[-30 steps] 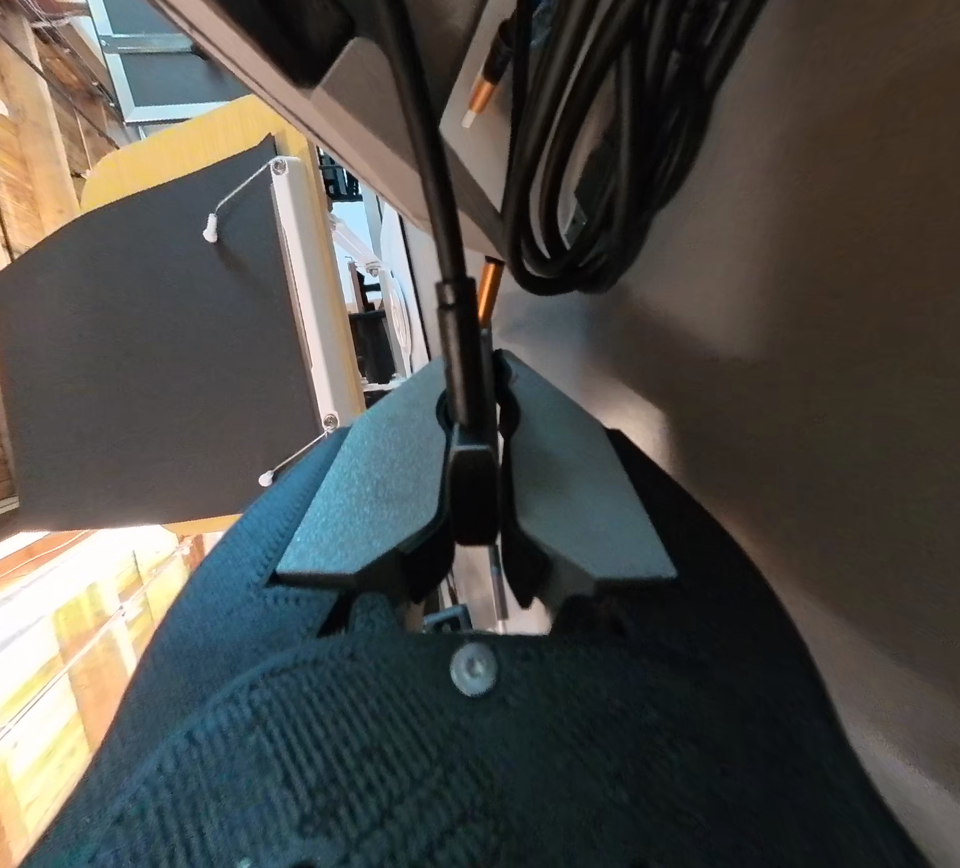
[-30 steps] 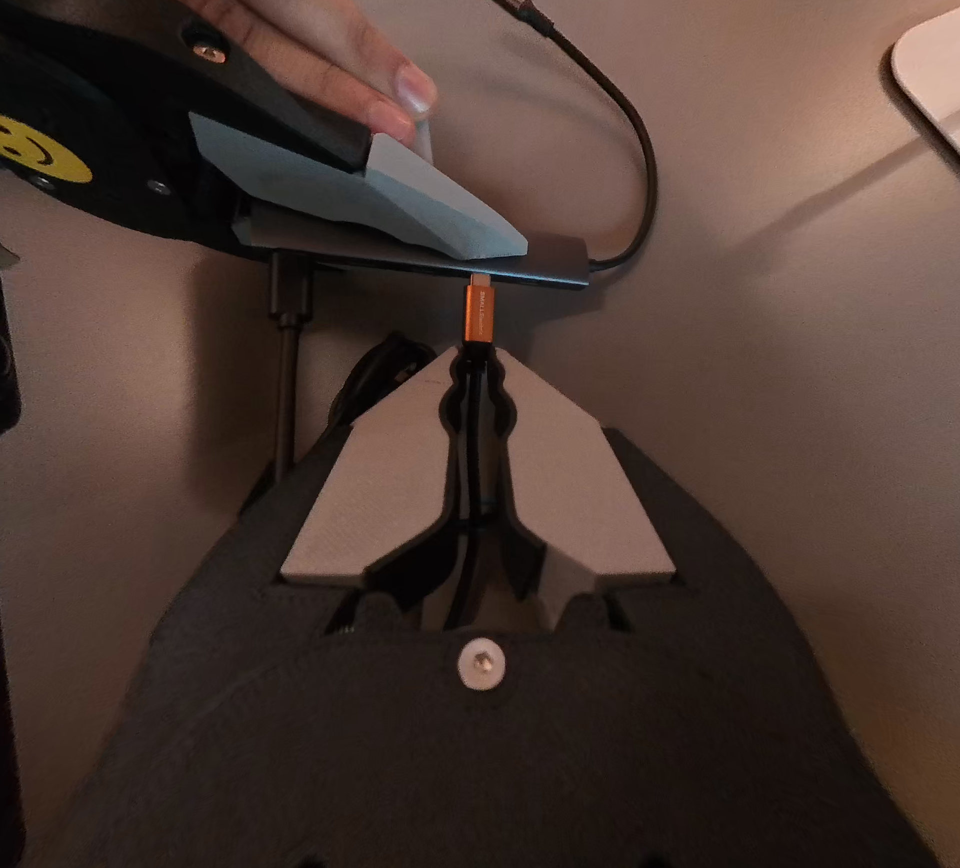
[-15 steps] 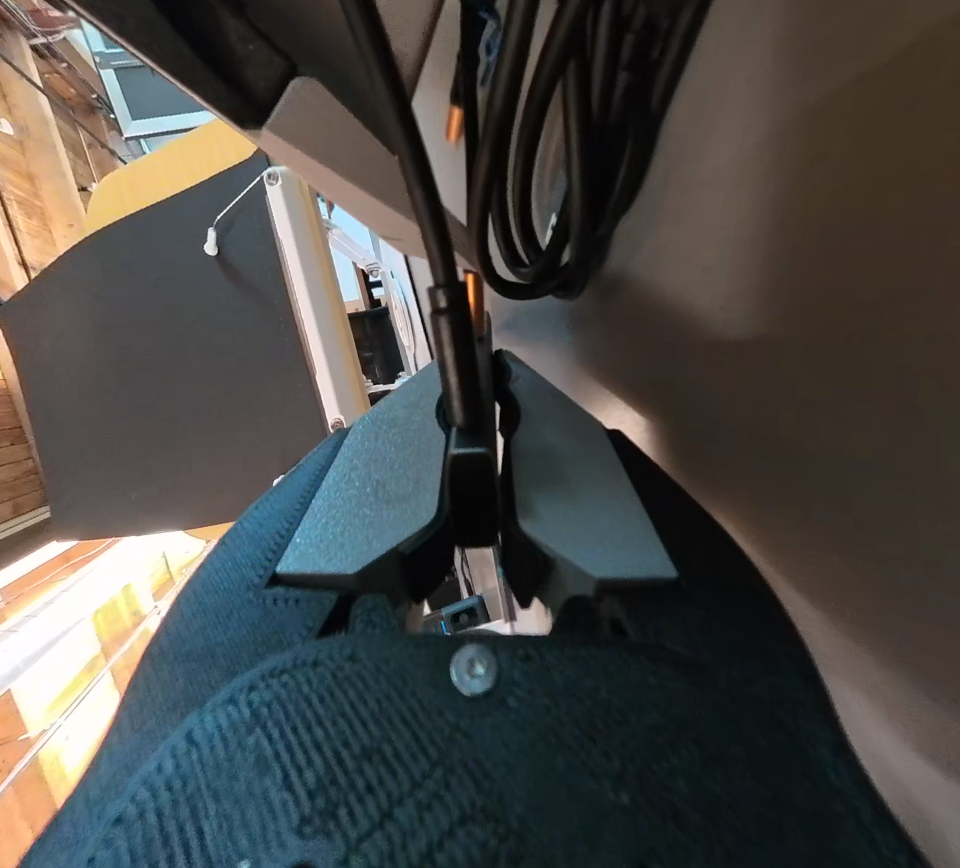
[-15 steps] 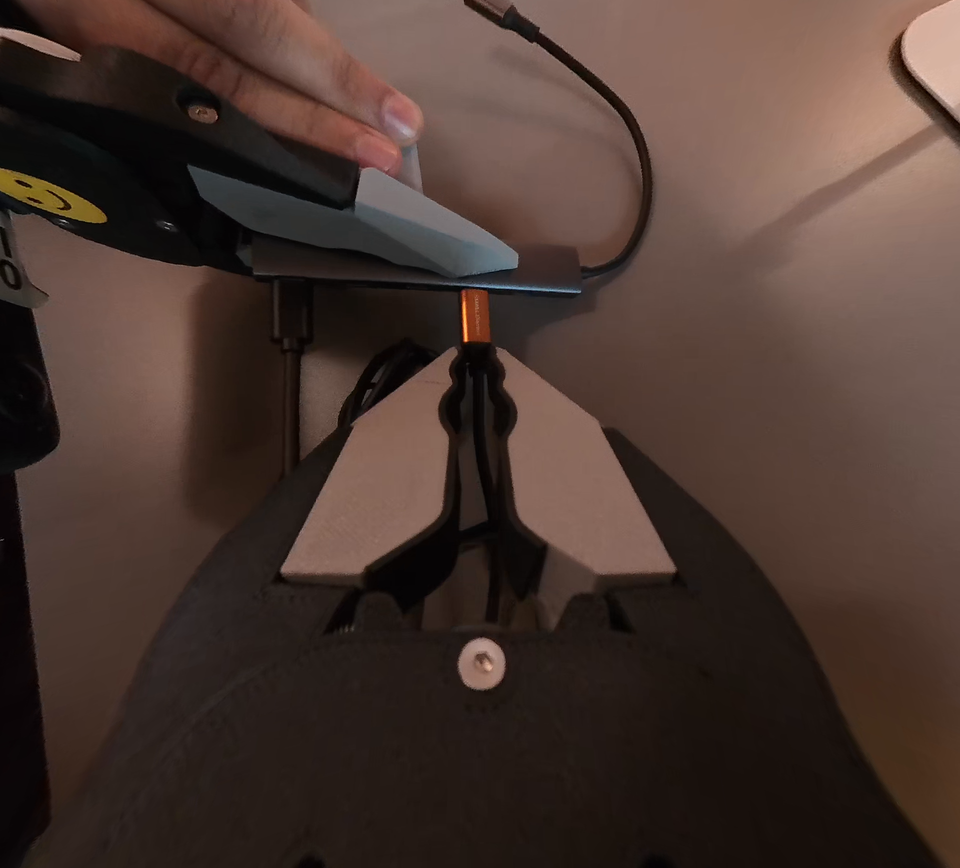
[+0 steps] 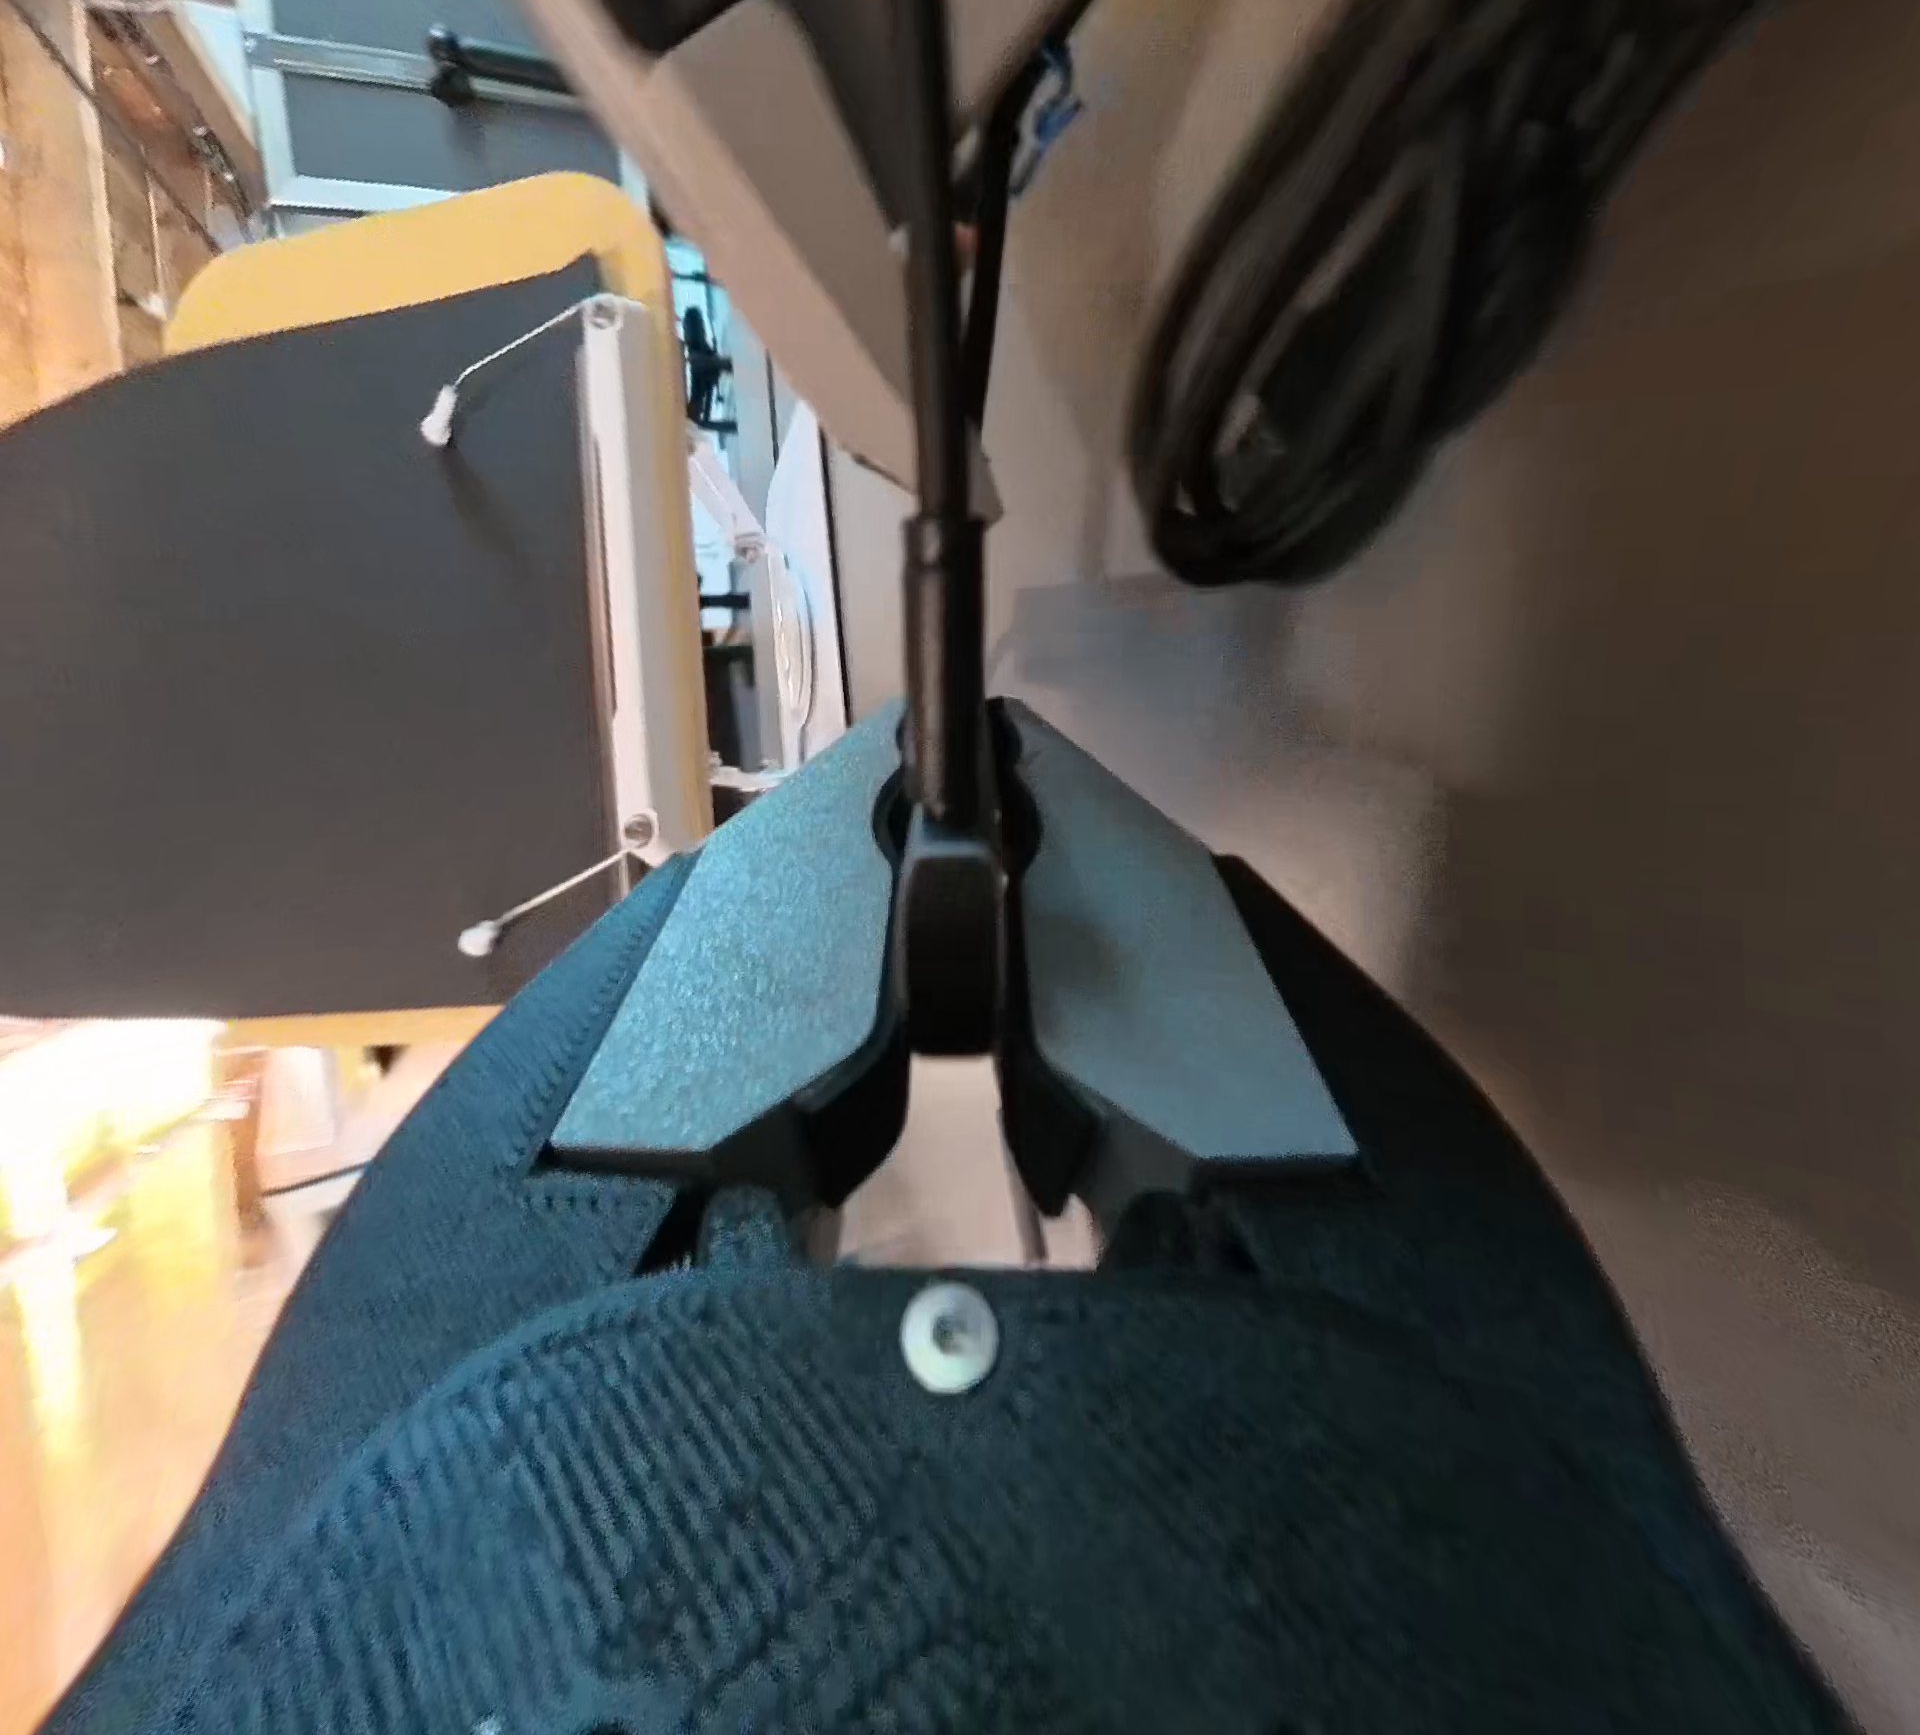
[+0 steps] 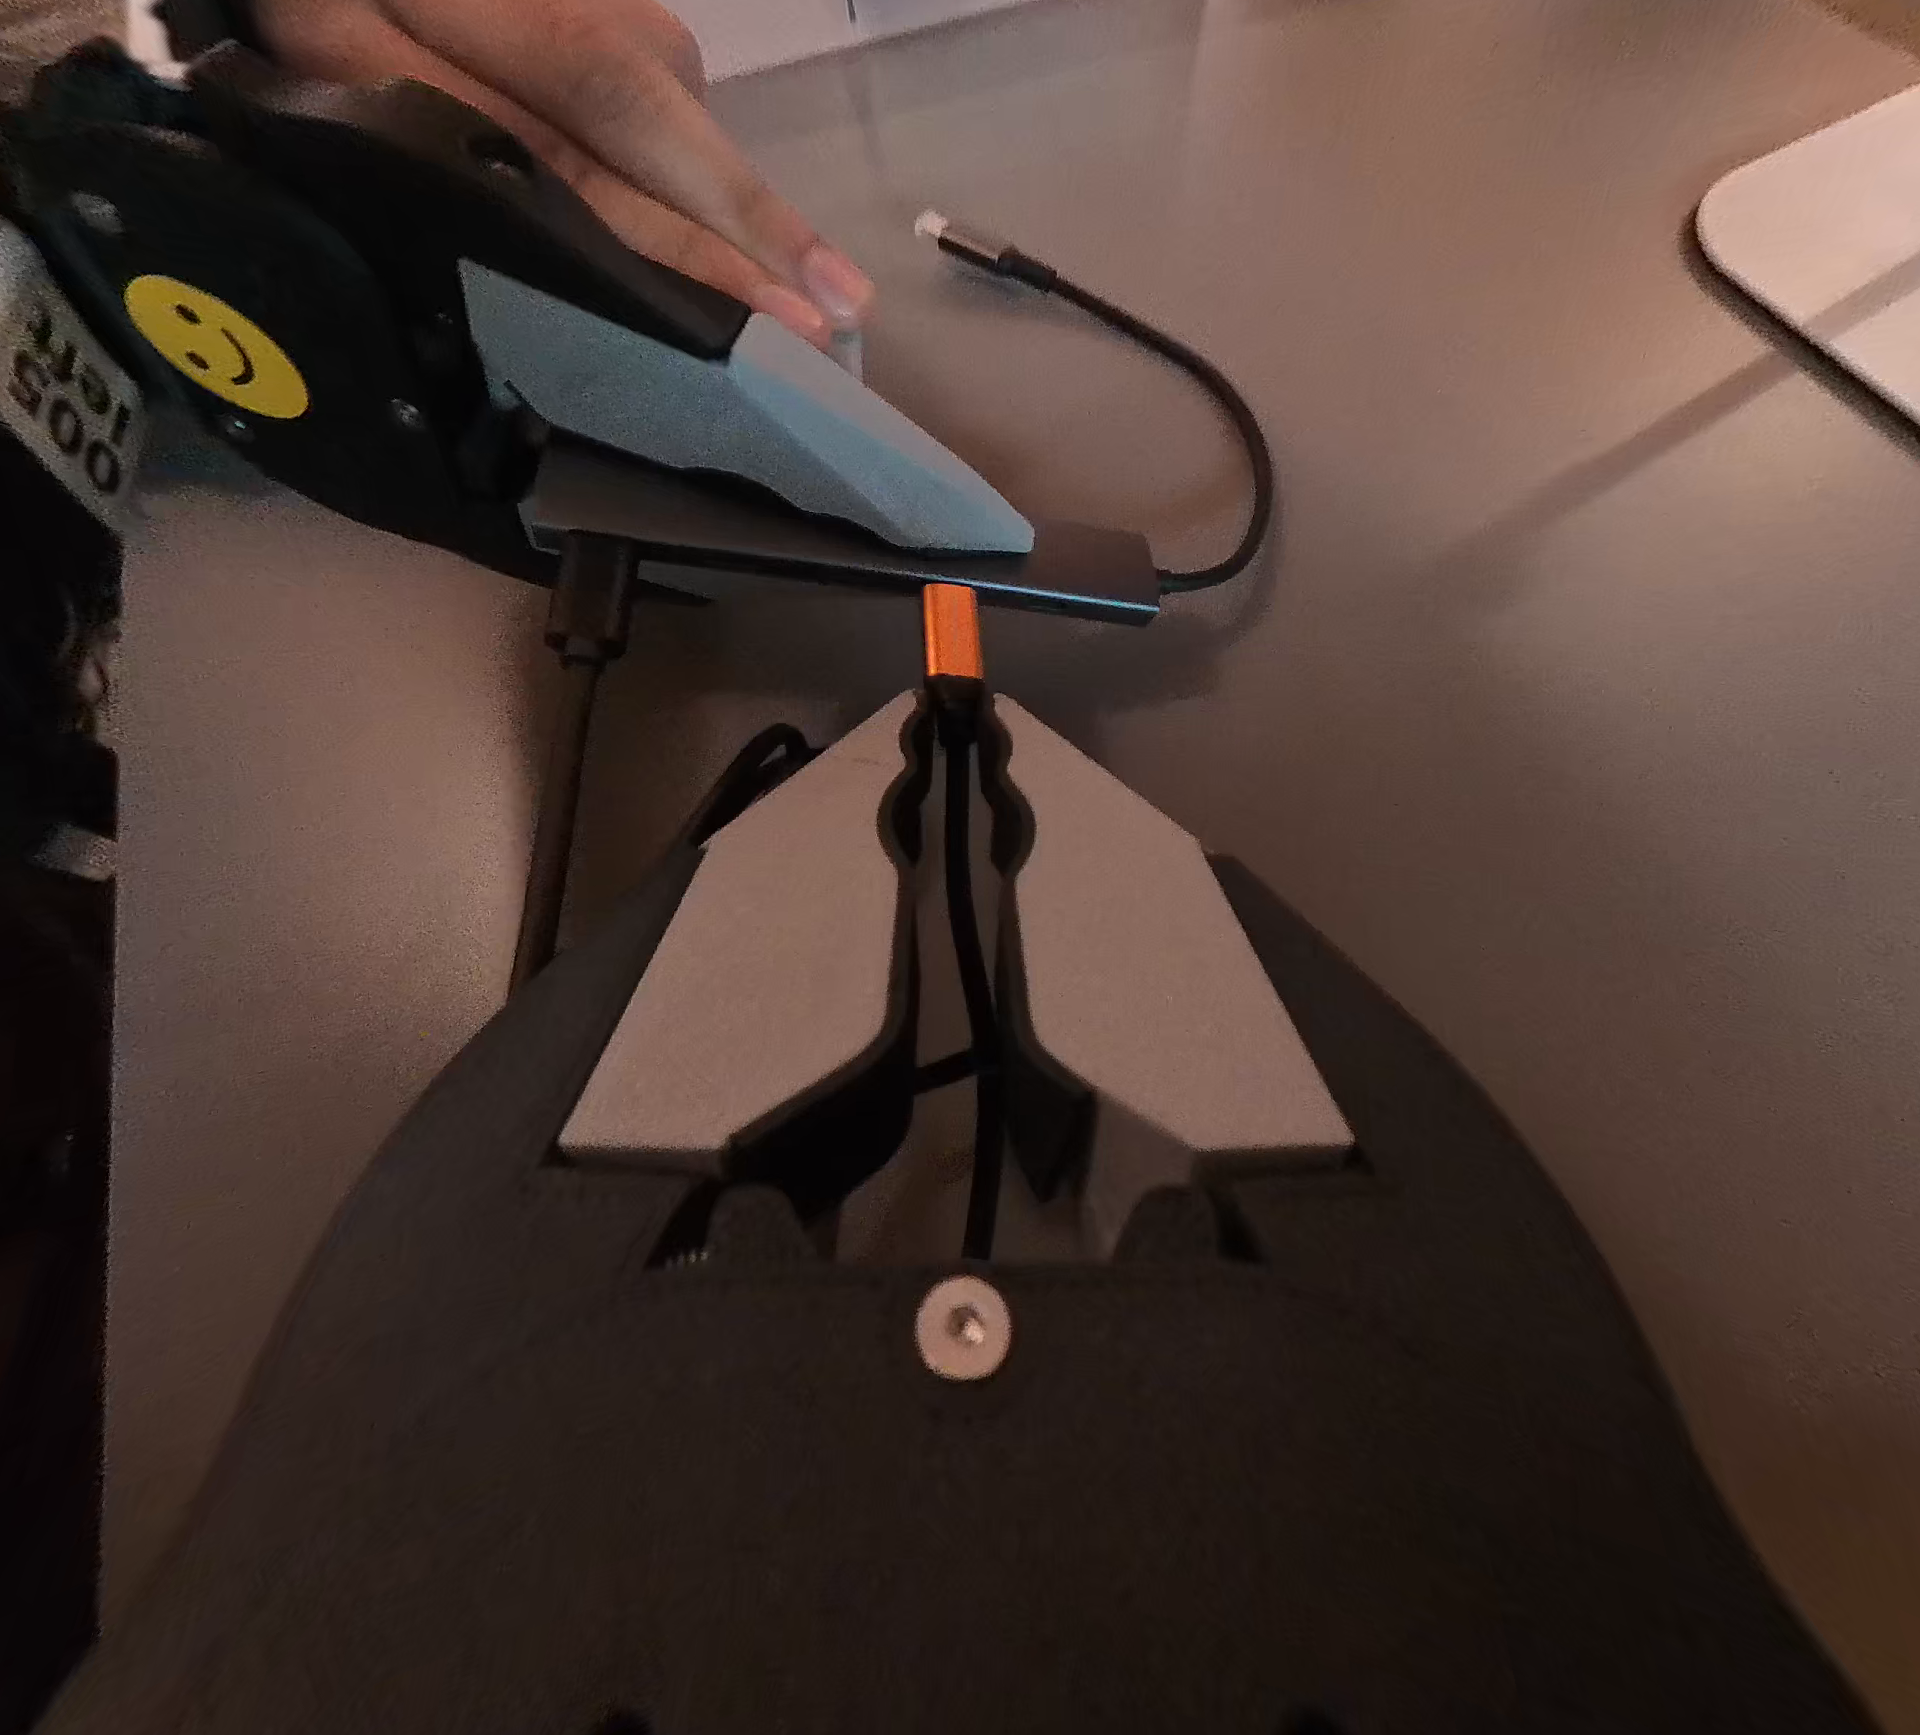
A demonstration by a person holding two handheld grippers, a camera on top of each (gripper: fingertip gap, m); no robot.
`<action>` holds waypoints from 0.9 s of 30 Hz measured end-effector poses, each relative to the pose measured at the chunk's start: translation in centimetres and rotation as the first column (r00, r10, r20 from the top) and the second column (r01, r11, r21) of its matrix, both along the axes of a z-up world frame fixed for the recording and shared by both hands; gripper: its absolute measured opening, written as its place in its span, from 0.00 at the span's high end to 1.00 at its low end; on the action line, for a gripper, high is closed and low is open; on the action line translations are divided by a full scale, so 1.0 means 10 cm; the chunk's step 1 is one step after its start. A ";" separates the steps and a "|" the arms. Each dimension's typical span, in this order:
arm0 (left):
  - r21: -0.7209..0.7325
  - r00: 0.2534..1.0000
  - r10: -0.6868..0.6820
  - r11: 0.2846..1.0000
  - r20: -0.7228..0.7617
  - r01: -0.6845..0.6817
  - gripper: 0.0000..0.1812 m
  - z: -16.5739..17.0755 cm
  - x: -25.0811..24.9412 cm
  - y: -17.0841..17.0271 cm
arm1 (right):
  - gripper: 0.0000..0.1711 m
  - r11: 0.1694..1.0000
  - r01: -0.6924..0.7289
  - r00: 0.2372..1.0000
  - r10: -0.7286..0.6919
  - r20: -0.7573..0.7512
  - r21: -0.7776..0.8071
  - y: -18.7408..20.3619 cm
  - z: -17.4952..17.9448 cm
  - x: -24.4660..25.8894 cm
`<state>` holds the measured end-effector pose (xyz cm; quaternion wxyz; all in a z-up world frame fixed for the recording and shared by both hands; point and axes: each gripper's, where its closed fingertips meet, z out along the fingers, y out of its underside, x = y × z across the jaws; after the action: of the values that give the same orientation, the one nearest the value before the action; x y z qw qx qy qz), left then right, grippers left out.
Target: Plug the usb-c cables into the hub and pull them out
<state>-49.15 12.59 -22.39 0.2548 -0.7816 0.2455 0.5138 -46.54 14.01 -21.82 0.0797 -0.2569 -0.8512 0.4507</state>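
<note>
R tongs (image 6: 951, 711) pinch the orange plug (image 6: 952, 633) at its rear, cable (image 6: 975, 1041) running back btwn the two fingers. Plug's front end meets the near edge of the hub (image 6: 1091, 565); how deep it sits can't be told. Hub is a flat dark-grey slab, held just above the tabletop (image 6: 1455, 750) w/ its right end tilted down a bit. L tongs (image 6: 831, 480) clamp it flat from the left, upper grey finger lying on top of the hub, a hand (image 6: 582, 127) on that gripper w/ fingertips reaching fwd. A 2nd dark plug (image 6: 592, 589) sits in the hub's near edge, further left, lead dropping toward the camera. Hub's own short lead (image 6: 1205, 397) leaves its right end, loops back and ends in a loose connector on the tabletop. White pad corner (image 6: 1829, 231) far right.

L wrist view, blurry: L tongs (image 5: 951, 740) pressed onto the hub (image 5: 951, 937), seen edge-on, w/ the dark plug and lead (image 5: 940, 605) rising from it. Coil of black cable (image 5: 1351, 355) upper right, R gripper's grey finger (image 5: 790, 158) above.
</note>
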 end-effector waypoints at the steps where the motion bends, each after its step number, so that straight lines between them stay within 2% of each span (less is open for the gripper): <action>1: 0.038 0.999 -0.009 0.999 0.031 0.008 0.96 0.03 0.01 0.00 | 0.96 1.000 0.002 1.000 -0.002 -0.010 -0.014 0.01 0.04 -0.01; 5: 0.204 0.983 -0.057 0.979 0.174 0.020 0.95 0.17 0.03 0.01 | 0.82 0.997 0.055 0.994 -0.060 -0.094 -0.062 0.10 0.22 -0.10; 11: 0.345 0.964 -0.102 0.939 0.244 0.012 0.95 0.39 0.03 -0.04 | 0.76 0.981 0.058 0.980 -0.092 -0.178 -0.185 0.18 0.54 -0.12; 14: 0.408 0.945 -0.150 0.913 0.292 0.019 0.95 0.48 0.09 -0.03 | 0.66 0.967 0.070 0.973 -0.120 -0.197 -0.245 0.24 0.68 -0.14; 15: 0.436 0.932 -0.175 0.900 0.317 0.021 0.95 0.51 0.11 -0.03 | 0.66 0.959 0.062 0.972 -0.120 -0.200 -0.276 0.25 0.73 -0.13; 18: 0.522 0.891 -0.241 0.853 0.385 0.005 0.95 0.62 0.13 -0.05 | 0.79 0.912 -0.001 0.966 -0.106 -0.238 -0.411 0.31 1.00 -0.04; 20: 0.566 0.869 -0.266 0.824 0.418 -0.021 0.95 0.69 0.10 -0.10 | 0.84 0.856 -0.054 0.951 -0.112 -0.287 -0.514 0.39 1.24 0.04; 23: 0.621 0.831 -0.315 0.782 0.458 -0.045 0.95 0.78 0.08 -0.14 | 0.83 0.825 0.011 0.935 -0.209 -0.286 -0.565 0.59 1.30 -0.04; 27: 0.697 0.751 -0.433 0.715 0.499 -0.052 0.96 0.90 0.16 -0.15 | 0.79 0.785 0.094 0.954 -0.247 -0.171 -0.613 0.72 1.22 -0.16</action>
<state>-47.60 11.13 -13.36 0.6413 -0.7277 0.0271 0.2419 -48.13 21.23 -9.61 0.1384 -0.2883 -0.6223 0.7145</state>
